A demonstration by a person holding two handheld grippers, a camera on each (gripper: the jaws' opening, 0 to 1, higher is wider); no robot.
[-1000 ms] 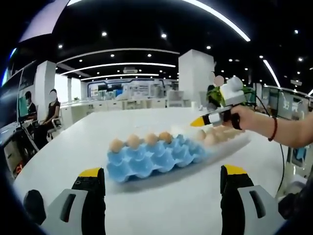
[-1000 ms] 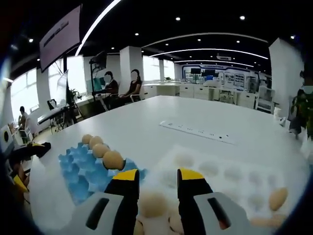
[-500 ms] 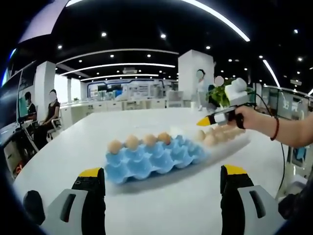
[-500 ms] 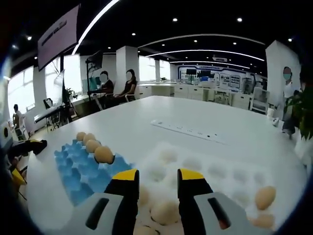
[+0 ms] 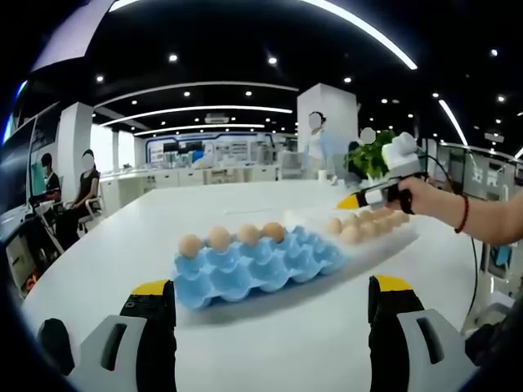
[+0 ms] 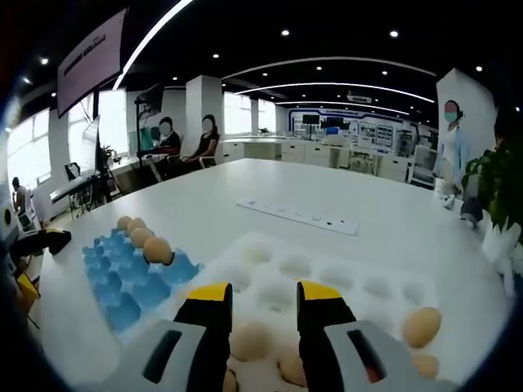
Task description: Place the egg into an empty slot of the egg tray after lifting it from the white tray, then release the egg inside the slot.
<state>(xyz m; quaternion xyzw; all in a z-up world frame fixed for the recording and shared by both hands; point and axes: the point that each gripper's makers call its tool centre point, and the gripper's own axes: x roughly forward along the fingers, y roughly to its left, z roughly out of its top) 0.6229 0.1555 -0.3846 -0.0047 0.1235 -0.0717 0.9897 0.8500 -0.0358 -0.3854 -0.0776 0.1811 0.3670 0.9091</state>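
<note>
lifted and drawn back since a second ago: right gripper (image 6: 258, 296), then low with an egg right between its yellow tips, now higher above the white tray (image 6: 343, 282), jaws narrowly apart with nothing clamped. egg (image 6: 251, 340) lying in a tray pocket low in the right gripper view, seen through the gap between the jaws, another egg just right of it behind the right jaw. two more eggs at the lower right of the tray. blue egg tray (image 6: 131, 273) at centre left, touching the white tray's left edge, a row of four eggs along its far side, the other slots bare. long white strip (image 6: 297, 216) further up the table (image 6: 204, 204), apart from both trays.

in the left gripper view: left gripper (image 5: 270, 298) wide open and empty at the bottom, well short of the blue egg tray (image 5: 261, 265) at centre. white tray (image 5: 384, 237) right of it, with the hand (image 5: 425, 196) holding the right gripper (image 5: 359, 198) above its eggs at centre right. seated people at the far left.
</note>
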